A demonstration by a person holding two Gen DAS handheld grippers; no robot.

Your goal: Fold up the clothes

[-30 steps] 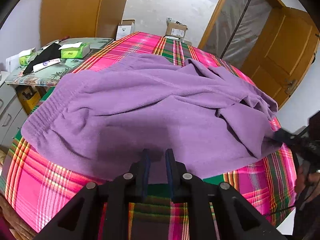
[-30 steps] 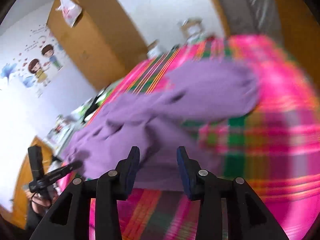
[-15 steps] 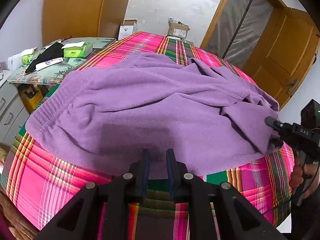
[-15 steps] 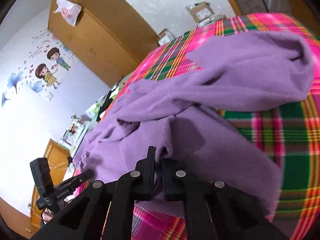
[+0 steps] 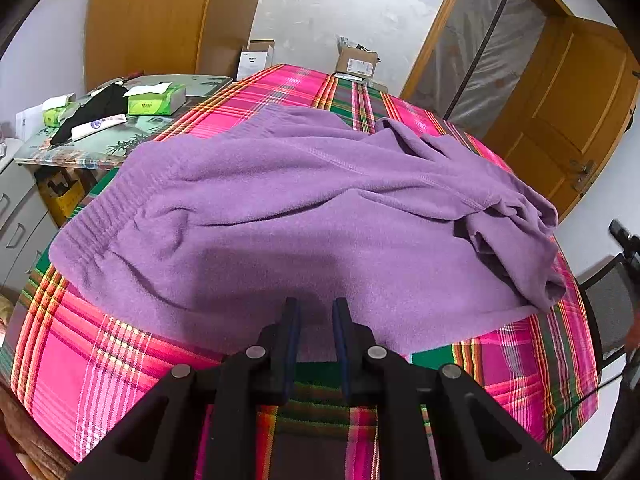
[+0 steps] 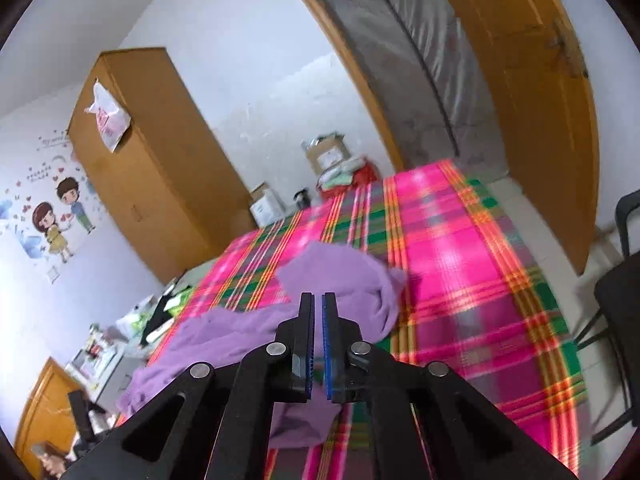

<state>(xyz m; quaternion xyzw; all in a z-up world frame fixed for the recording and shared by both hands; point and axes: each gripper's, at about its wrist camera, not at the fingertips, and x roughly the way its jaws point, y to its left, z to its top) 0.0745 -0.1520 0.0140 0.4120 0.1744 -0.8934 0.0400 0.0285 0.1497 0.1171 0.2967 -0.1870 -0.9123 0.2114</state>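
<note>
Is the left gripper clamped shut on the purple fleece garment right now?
No: the left gripper is open, its jaws parted over the near edge of the purple fleece garment.

Fuzzy matt fleece garment (image 5: 304,216) on woven plaid cloth (image 5: 120,352).

One purple garment (image 5: 304,216) lay on the single plaid-covered bed (image 5: 120,356). Two green tissue packs (image 5: 156,100) sat on one side table (image 5: 120,144). Two cardboard boxes (image 5: 356,61) stood beyond the bed's far edge.
</note>
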